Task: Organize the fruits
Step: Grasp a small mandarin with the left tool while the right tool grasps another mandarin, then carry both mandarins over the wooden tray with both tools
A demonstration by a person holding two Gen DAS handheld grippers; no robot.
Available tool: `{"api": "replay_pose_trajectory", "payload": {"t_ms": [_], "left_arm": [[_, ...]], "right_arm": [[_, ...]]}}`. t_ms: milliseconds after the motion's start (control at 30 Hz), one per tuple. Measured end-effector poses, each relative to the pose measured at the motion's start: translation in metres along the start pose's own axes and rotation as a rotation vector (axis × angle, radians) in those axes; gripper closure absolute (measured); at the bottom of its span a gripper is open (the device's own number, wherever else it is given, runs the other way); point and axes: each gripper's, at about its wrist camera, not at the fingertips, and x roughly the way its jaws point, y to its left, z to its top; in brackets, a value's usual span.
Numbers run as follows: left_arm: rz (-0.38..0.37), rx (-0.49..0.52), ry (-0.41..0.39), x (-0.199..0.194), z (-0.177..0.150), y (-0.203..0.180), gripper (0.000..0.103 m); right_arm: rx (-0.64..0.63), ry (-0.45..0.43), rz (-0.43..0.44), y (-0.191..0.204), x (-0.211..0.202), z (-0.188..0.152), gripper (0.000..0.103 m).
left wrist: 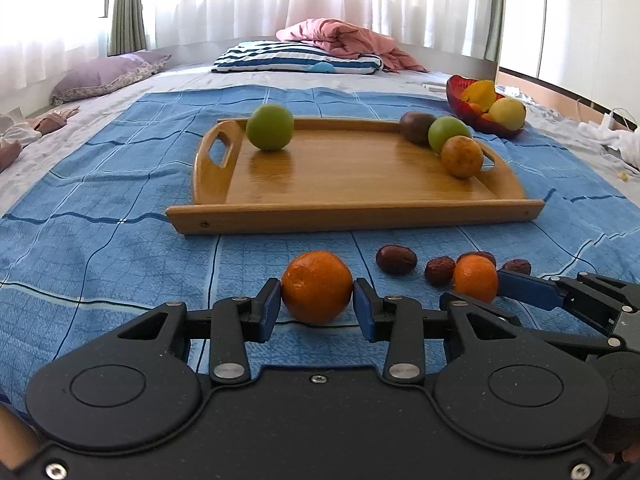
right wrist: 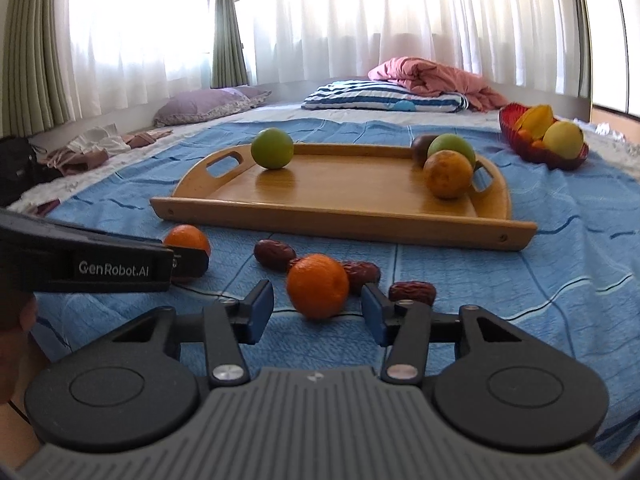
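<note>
A wooden tray lay on a blue blanket and was taken as the landmark. On the tray, a green fruit was noted at its far left. At its far right corner a dark fruit, a second green fruit and a dull orange were clustered, touching.

In front of the tray's near rim, on the blanket, two mandarins and several red dates were recorded. The left mandarin was seen clamped between the blue pads of the left gripper, both pads pressed to its sides. It could not be told whether it was resting on the blanket or just lifted.

The right mandarin was seen between the pads of the right gripper. In the right wrist view, gaps remained on both sides, so the jaws stood apart and no grip was recorded. The dates lay just beside and behind this mandarin, nearer the tray.

Beyond the tray's right end, well apart from it, a red bowl with yellow fruit was observed. Far behind the tray, a striped pillow and a pink quilt were seen.
</note>
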Motion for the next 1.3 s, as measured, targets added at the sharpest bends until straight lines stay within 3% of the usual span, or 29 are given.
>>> {"api": "replay_pose_trajectory", "payload": {"t_ms": [267,500,967,1300], "left_arm": [[0.005,-0.010,-0.012,0.003,0.000,0.002,0.064],[-0.033,-0.057,0.004,0.011,-0.002,0.007,0.063],[-0.051,-0.090,-0.001,0.019,0.001,0.009,0.064],[-0.016,-0.052,-0.064,0.004,0.013,0.007,0.065]], "right_arm": [[0.029,0.008,0.004,0.002,0.007,0.003,0.054],[0.036,0.013,-0.016,0.003,0.011,0.003,0.062],[0.031,0.010,-0.032,0.007,0.011,0.003,0.064],[0.033,-0.038,-0.032,0.010,-0.002,0.011,0.064]]}}
